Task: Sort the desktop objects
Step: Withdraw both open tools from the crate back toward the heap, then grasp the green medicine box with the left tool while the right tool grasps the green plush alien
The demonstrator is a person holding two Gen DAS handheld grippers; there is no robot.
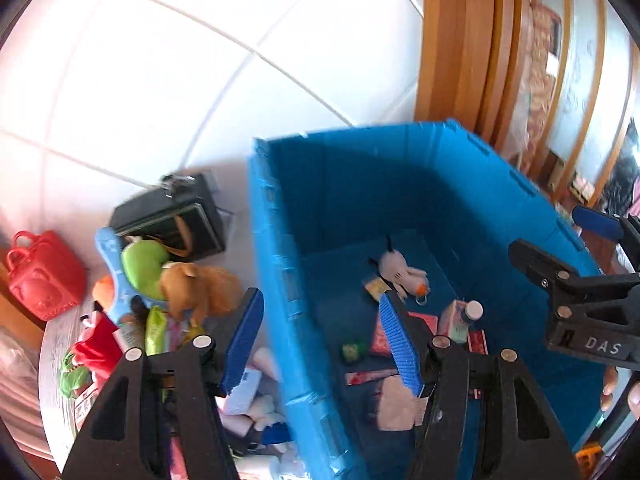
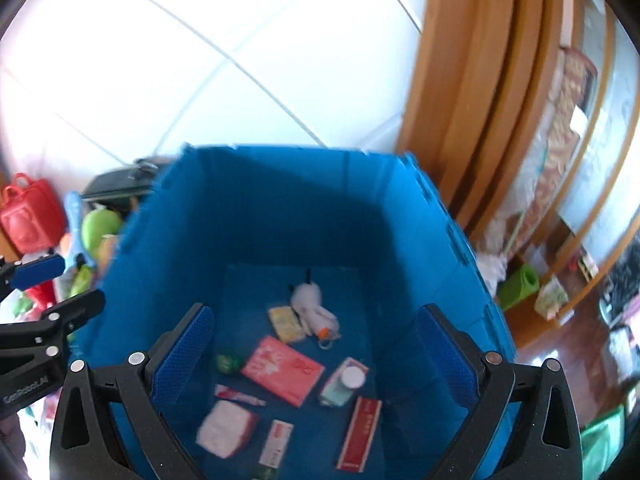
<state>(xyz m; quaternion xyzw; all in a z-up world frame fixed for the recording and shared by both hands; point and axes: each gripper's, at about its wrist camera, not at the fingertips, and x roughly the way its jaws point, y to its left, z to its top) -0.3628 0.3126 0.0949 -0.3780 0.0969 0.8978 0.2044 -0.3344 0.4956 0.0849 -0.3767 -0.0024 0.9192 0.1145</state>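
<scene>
A deep blue crate point(image 1: 272, 280) point(image 2: 280, 208) holds sorted items: a white plush dog point(image 1: 400, 274) point(image 2: 312, 308), a pink box point(image 2: 282, 370), a red box point(image 2: 360, 432), a white-capped bottle point(image 2: 346, 384) and a white pack point(image 2: 228, 434). My left gripper point(image 1: 320, 344) hangs open and empty above the crate's left wall. My right gripper point(image 2: 314, 356) is open wide over the crate's inside, with nothing between its pads. Left of the crate lies a pile with a brown plush point(image 1: 200, 288), a green plush point(image 1: 144, 264) and a red bag point(image 1: 42, 280).
A black box point(image 1: 172, 216) stands behind the pile against the white tiled wall point(image 1: 160, 60). Wooden frames point(image 2: 460, 100) rise right of the crate. A green object point(image 2: 518, 286) lies on the floor beyond the crate's right side.
</scene>
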